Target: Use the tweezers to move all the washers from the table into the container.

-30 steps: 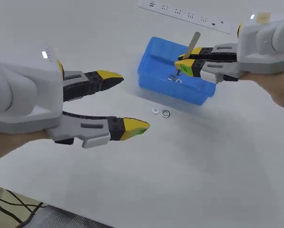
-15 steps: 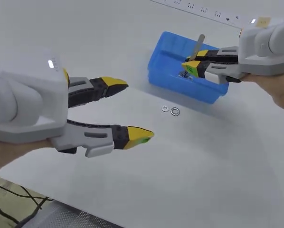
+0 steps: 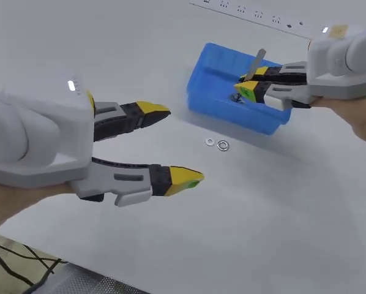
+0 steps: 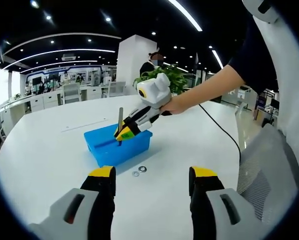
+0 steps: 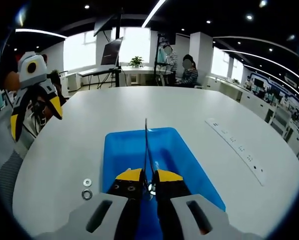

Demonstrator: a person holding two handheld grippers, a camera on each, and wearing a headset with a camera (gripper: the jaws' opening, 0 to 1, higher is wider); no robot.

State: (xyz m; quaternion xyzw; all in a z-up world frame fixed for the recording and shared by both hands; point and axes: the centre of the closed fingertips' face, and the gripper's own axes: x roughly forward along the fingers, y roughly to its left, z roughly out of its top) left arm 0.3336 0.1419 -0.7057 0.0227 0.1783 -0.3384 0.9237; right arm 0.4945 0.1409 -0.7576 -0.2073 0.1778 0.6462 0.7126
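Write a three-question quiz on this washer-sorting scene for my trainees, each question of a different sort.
1. True or false: the left gripper has its jaws shut.
2. How many washers lie on the table outside the blue container?
3. The right gripper holds the tweezers over: A) the blue container, B) the washers on the table, C) the left gripper.
Key: 1 false, the jaws stand wide open; 2 two; 3 A.

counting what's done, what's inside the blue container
The tweezers, held in the right gripper, dip into the blue container. Small metal bits lie by their tips; the gripper covers part of the floor, so no count.
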